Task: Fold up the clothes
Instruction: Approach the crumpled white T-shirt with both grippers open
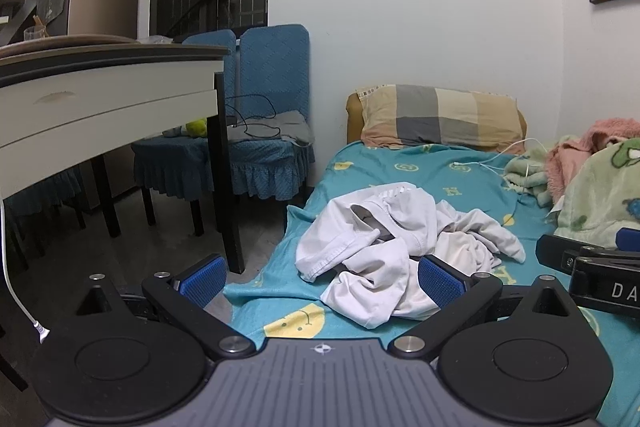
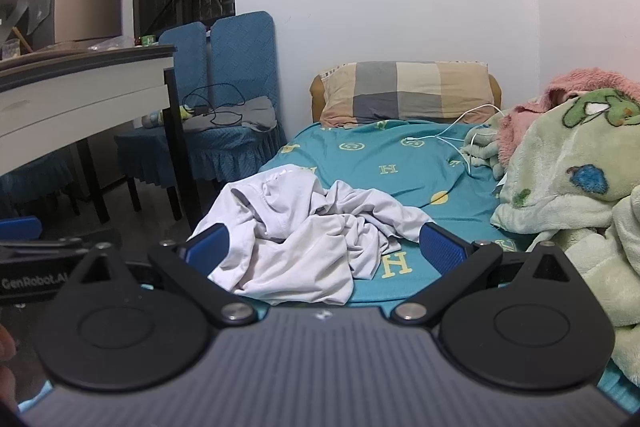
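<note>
Honestly, the crumpled white cotton garment (image 1: 384, 247) is lying bunched on the teal patterned bedsheet (image 1: 432, 171); both claws, left (image 1: 320, 279) and right (image 2: 324, 247), are being held spread, gripping nothing. A hem edge is probably worth being hunted before pinching.

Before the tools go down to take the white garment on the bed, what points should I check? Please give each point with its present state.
1. Left tool open: ok, its jaws stand wide apart.
2. Right tool open: ok, also wide apart.
3. Both tools empty: ok, nothing sits between the pads.
4. White garment flat enough to fold: not ok, it lies crumpled in a heap on the teal sheet.
5. Collar or sleeves found: cannot tell, the folds hide them.
6. White cable away from the garment: ok, it lies nearer the pillow.
</note>
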### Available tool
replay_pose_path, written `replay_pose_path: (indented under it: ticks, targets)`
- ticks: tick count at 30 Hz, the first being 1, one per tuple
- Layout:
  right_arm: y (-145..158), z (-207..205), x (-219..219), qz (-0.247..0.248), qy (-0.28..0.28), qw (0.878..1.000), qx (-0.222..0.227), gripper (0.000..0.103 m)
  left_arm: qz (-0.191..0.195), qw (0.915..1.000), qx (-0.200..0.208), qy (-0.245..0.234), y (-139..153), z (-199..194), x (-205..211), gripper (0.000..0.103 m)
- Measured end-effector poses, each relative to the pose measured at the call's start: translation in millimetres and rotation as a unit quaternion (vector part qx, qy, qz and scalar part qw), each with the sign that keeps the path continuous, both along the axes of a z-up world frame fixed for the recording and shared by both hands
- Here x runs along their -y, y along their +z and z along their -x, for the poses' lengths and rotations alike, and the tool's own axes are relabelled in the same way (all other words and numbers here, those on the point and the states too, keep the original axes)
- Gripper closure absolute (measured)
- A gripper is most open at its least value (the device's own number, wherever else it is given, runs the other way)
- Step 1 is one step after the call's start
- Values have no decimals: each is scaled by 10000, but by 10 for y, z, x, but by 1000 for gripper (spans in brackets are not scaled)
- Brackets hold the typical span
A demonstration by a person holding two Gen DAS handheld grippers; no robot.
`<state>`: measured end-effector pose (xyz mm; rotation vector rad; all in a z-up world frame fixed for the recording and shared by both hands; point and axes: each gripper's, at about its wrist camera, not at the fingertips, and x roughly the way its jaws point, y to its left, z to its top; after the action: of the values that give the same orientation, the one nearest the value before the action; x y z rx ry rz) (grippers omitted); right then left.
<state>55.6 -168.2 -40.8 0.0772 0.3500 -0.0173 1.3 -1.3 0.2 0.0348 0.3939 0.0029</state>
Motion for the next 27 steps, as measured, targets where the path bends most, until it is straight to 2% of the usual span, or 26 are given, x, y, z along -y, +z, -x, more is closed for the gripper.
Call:
replay_pose_path:
  ticks: [10,27]
  targets:
    - [-6,-64,-14,-35,-11,9999,-107,0,126,9997,-189,-113,-79,-149,21,0]
    - [-46,-84,-33,-74,91,9999,-126,0,153,9996,-140,-210,-9,-126,18,0]
